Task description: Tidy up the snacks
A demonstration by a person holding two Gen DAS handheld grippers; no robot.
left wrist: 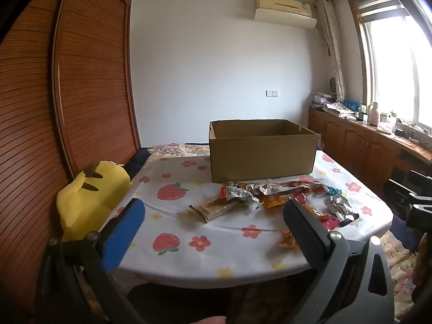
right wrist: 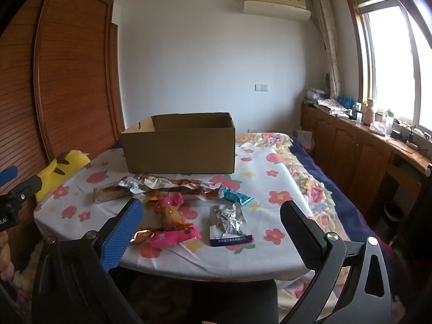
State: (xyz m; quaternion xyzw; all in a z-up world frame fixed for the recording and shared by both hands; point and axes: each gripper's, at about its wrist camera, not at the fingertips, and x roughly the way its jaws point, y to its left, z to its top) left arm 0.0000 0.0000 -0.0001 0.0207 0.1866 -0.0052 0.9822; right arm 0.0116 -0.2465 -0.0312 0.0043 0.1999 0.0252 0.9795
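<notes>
An open, empty-looking cardboard box (left wrist: 262,148) (right wrist: 179,145) stands at the far side of a small table under a strawberry-print cloth (left wrist: 189,243) (right wrist: 270,216). In front of it lies a loose heap of snacks: a brown bar packet (left wrist: 216,208) (right wrist: 108,193), crumpled silver wrappers (left wrist: 243,193), an orange packet (left wrist: 275,198), a pink packet (right wrist: 175,236), a teal one (right wrist: 237,196) and a flat silver packet (left wrist: 340,206) (right wrist: 229,222). My left gripper (left wrist: 214,208) hovers open over the near edge, facing the bar packet. My right gripper (right wrist: 212,203) is open too, above the pink and silver packets. Neither holds anything.
A yellow plush toy (left wrist: 91,194) (right wrist: 62,170) leans at the table's left edge against a wooden slatted wardrobe (left wrist: 89,81). A bed with a floral quilt (right wrist: 310,183) lies behind and to the right. Low wooden cabinets (right wrist: 351,145) with clutter run under the window.
</notes>
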